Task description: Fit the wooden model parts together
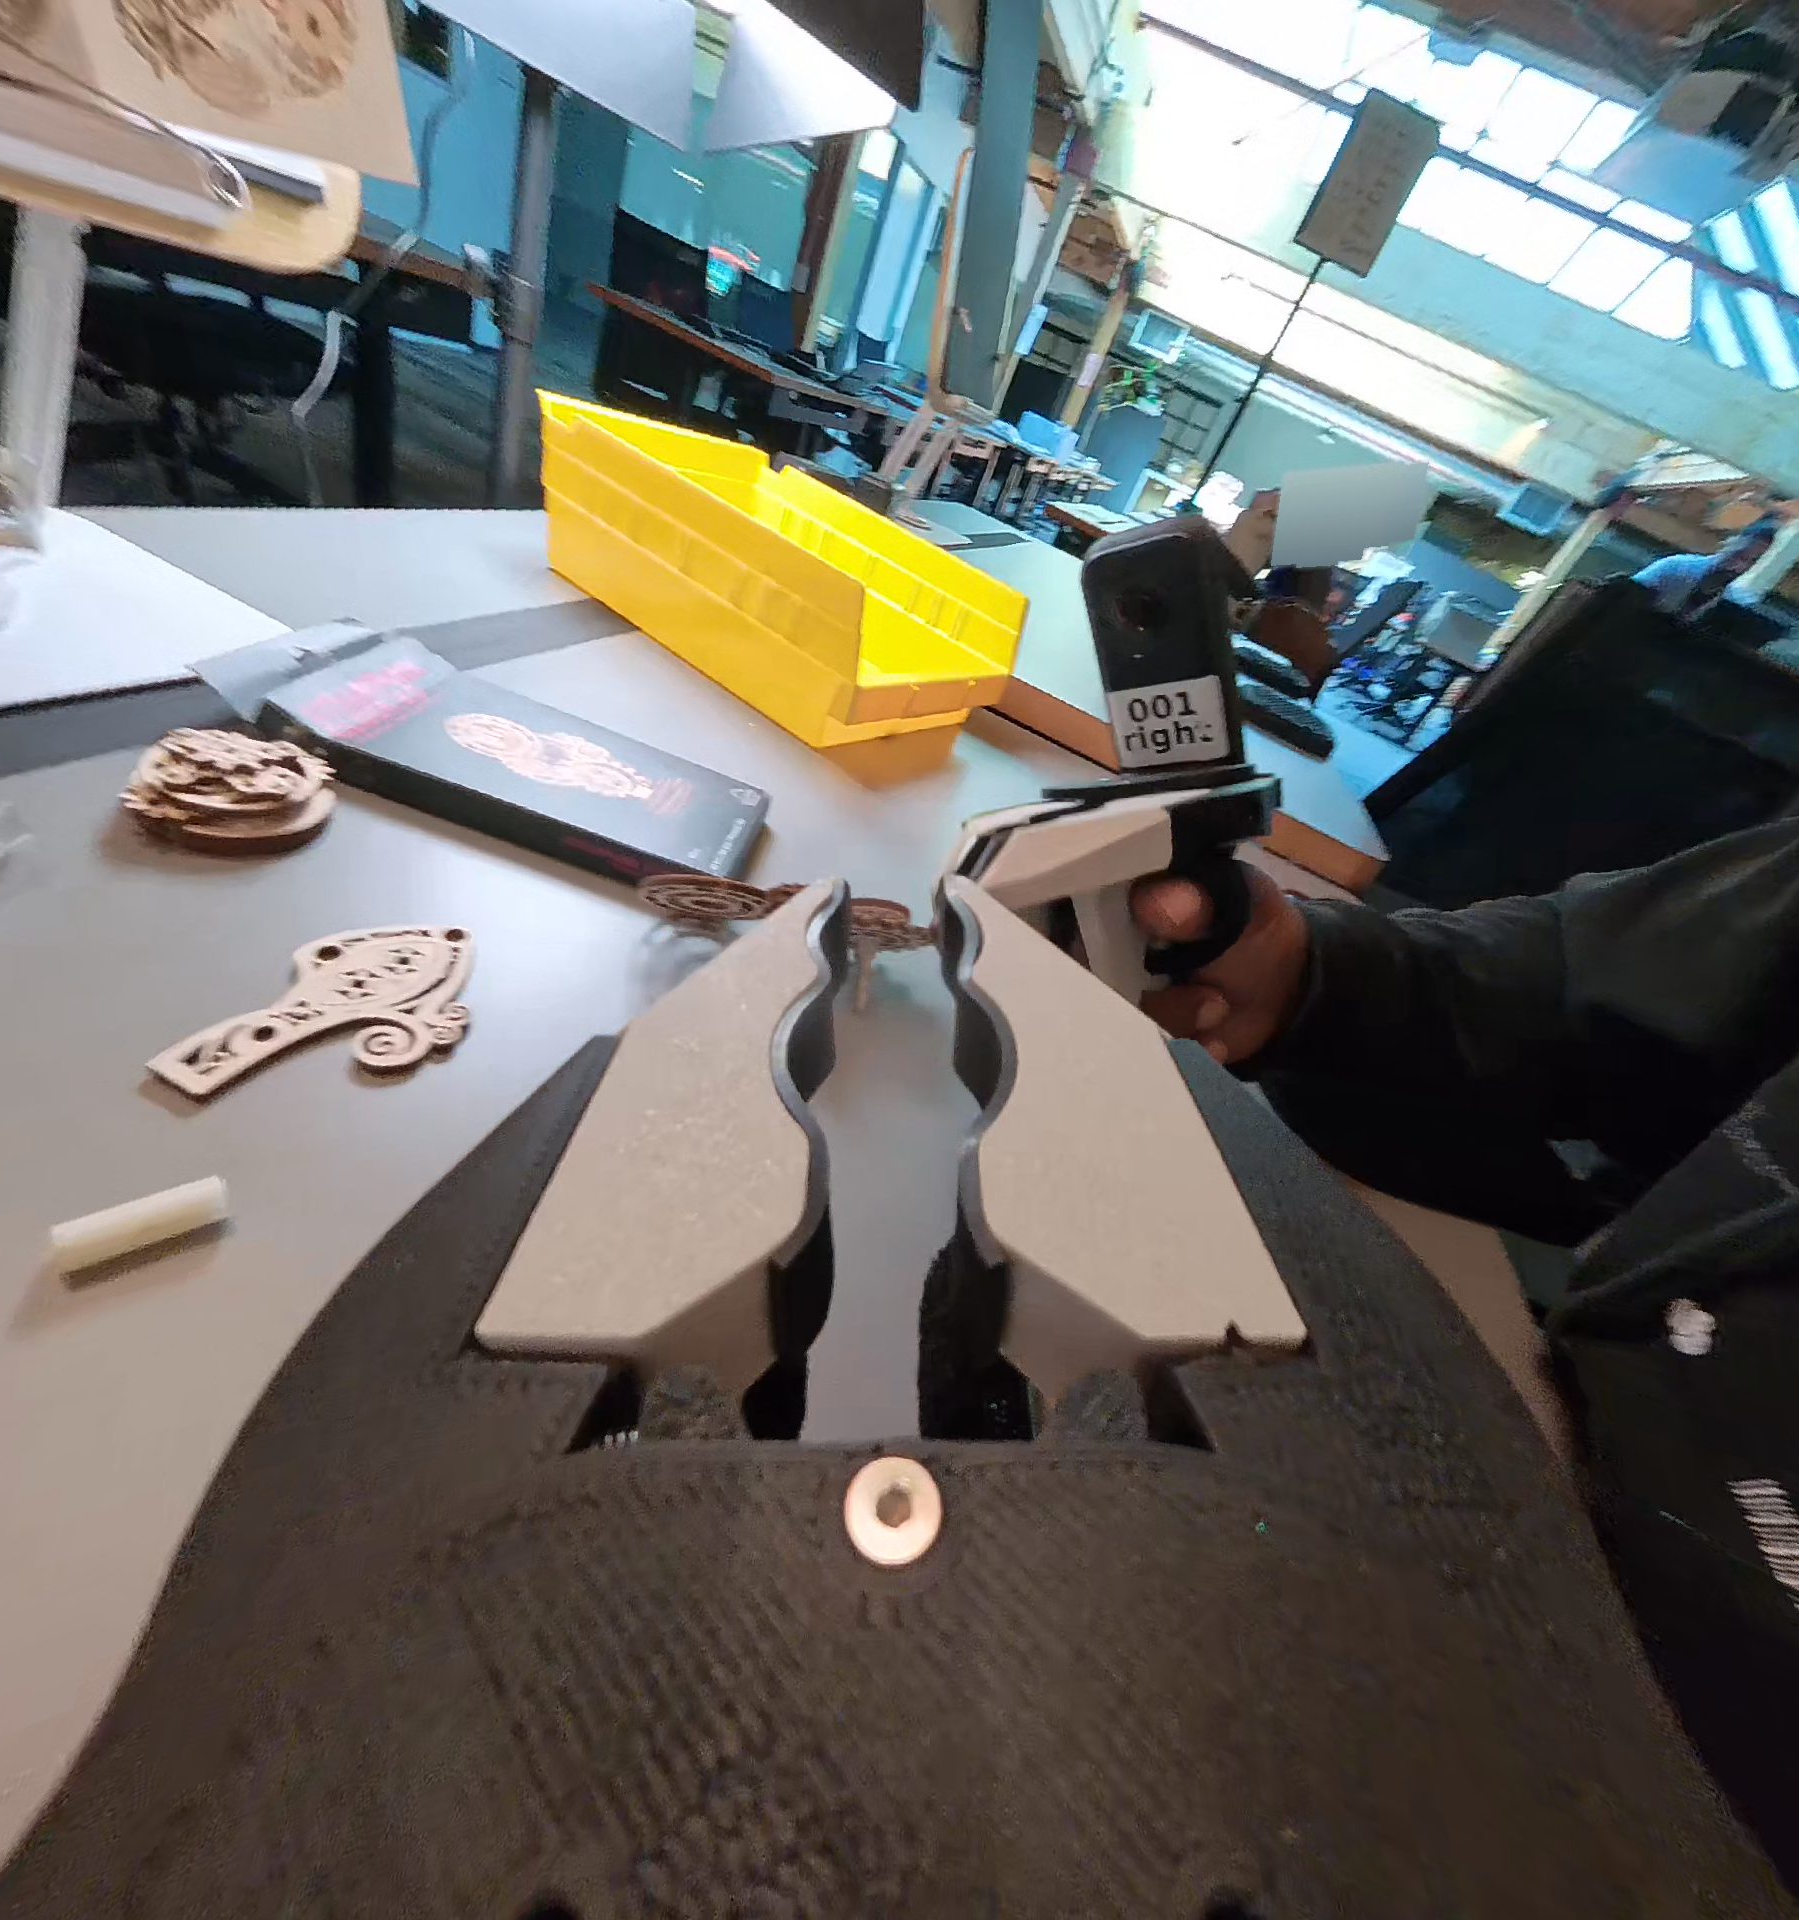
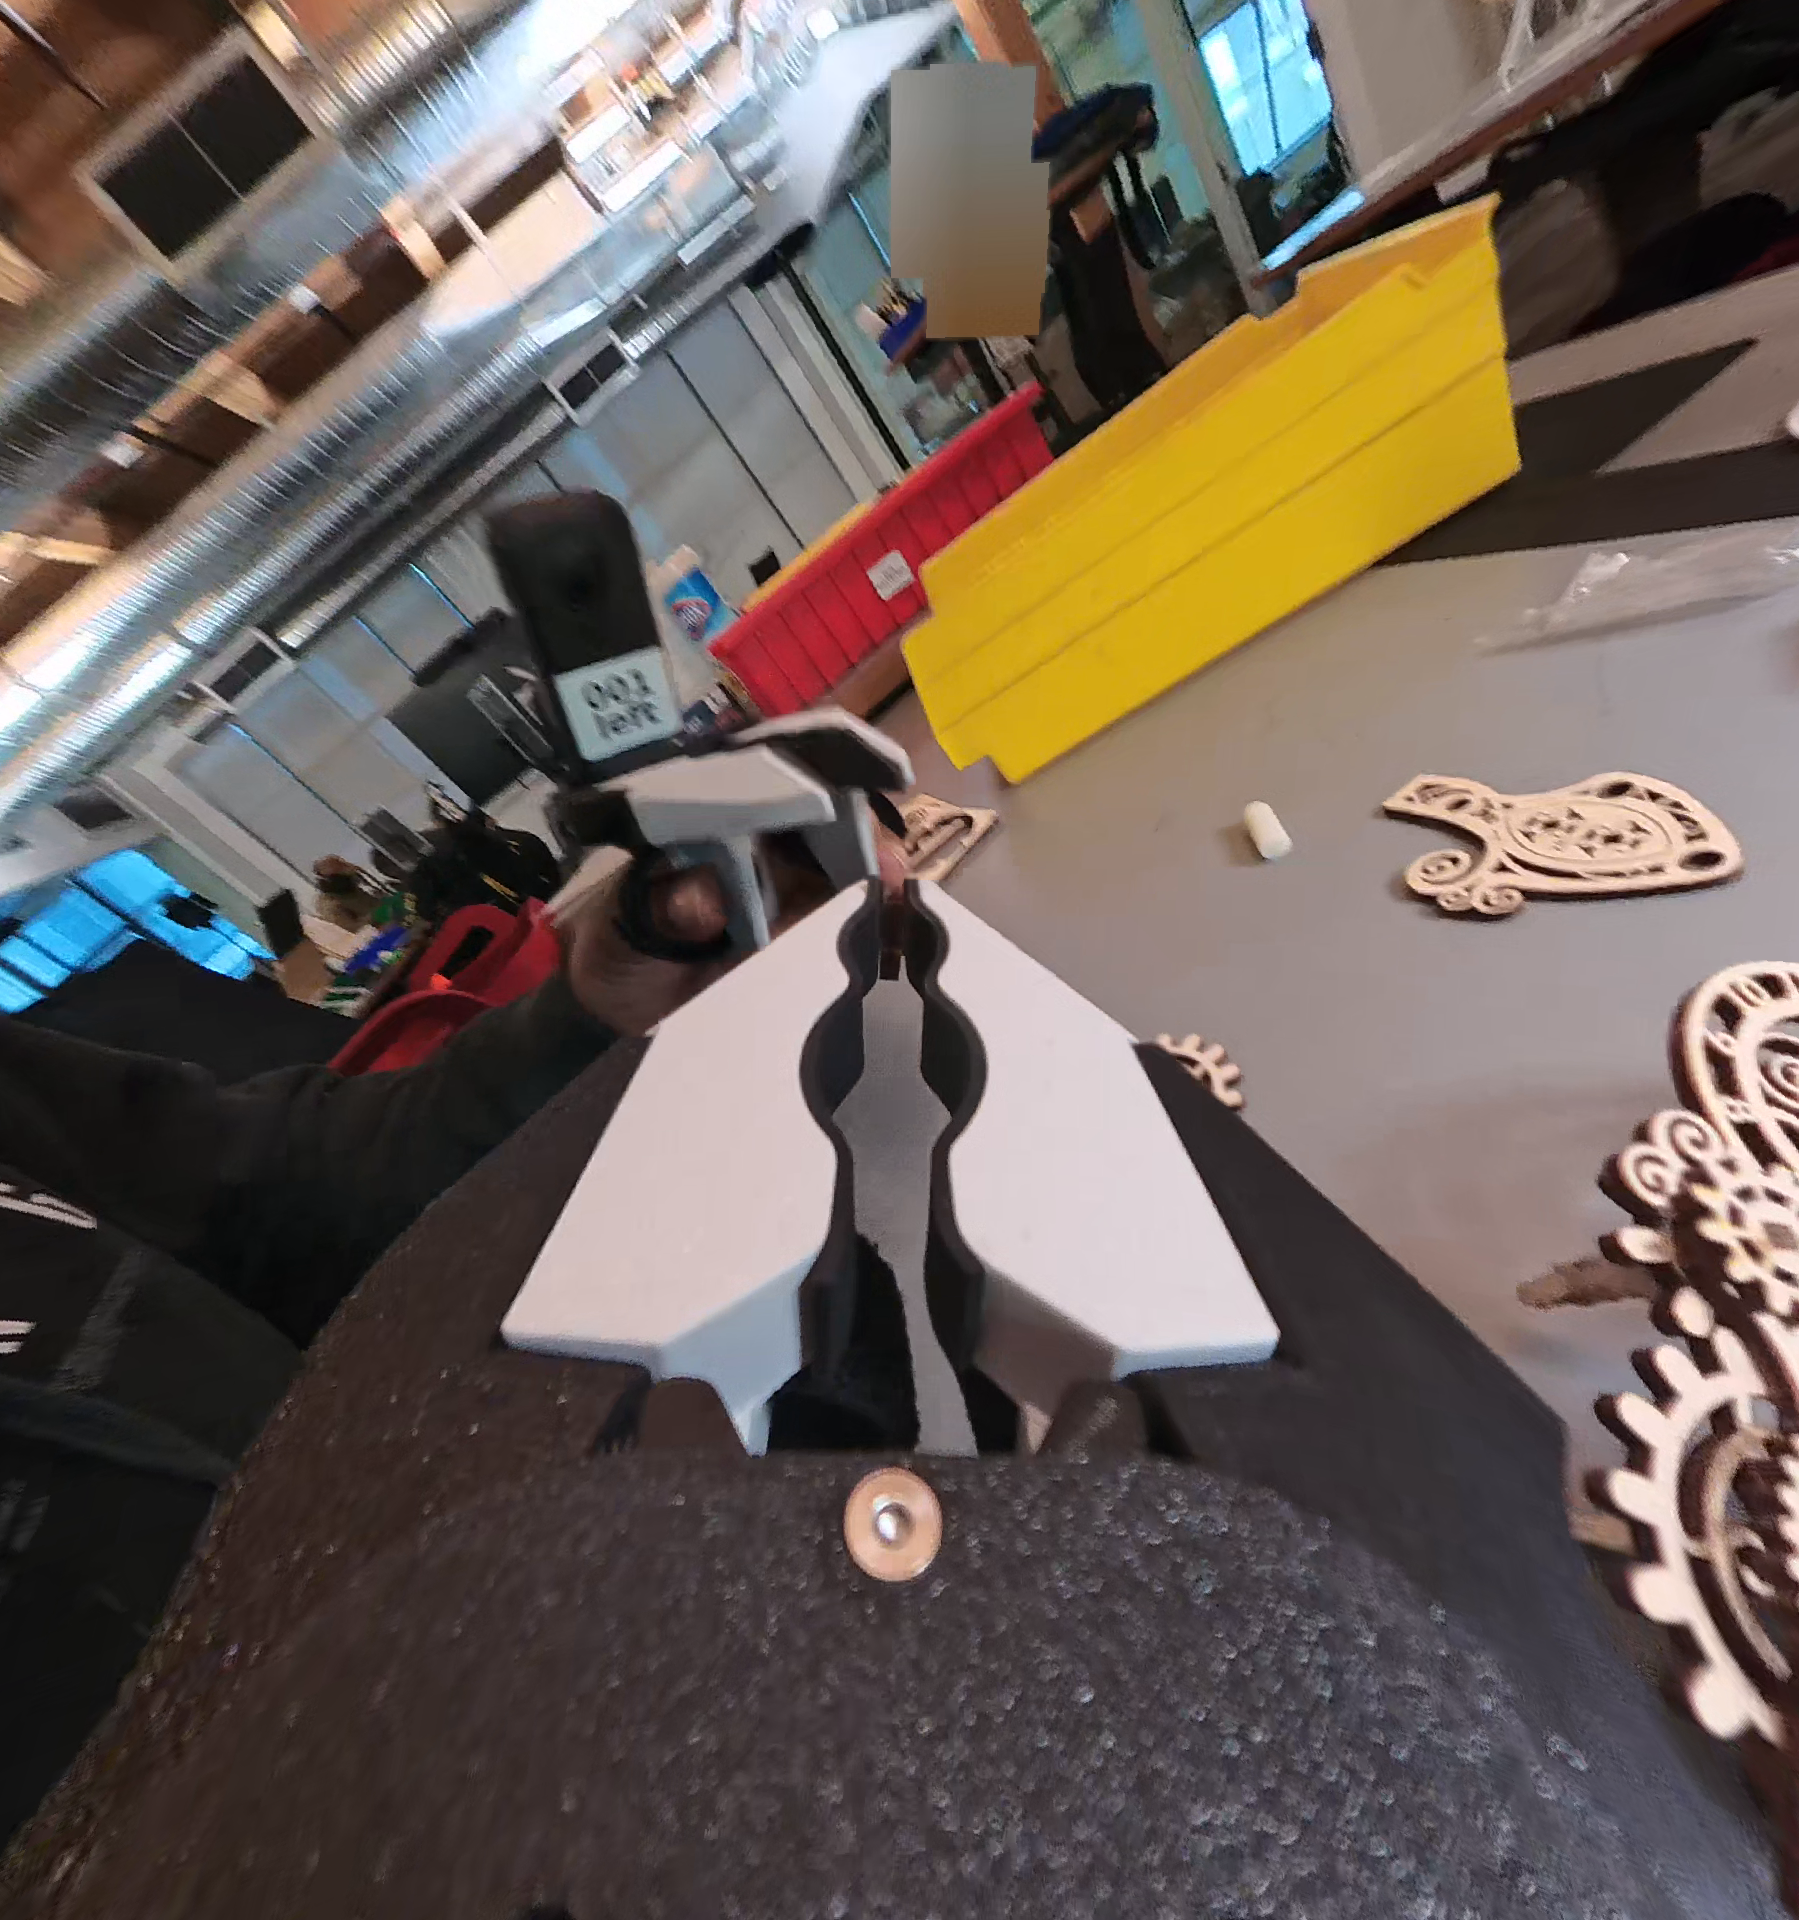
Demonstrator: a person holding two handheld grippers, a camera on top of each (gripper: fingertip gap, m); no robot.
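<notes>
wooden gear part (image 1: 879, 925) pinched by both tongs, left (image 1: 890, 914) and right (image 2: 890, 925), each bearing a white label.

Matt grey table (image 1: 375, 1226), glossy yellow plastic bin (image 1: 770, 613), pale laser-cut wood parts (image 1: 323, 1003) with dark burnt edges, gripper (image 1: 890, 920) – rough black printed plastic, grainy grey fingers (image 1: 687, 1122), shiny metal screw (image 1: 892, 1509)

Textured black gripper bodies, pale grey wavy-edged jaws, one silver screw (image 1: 892, 1510), dark sleeves (image 1: 1497, 997).
</notes>
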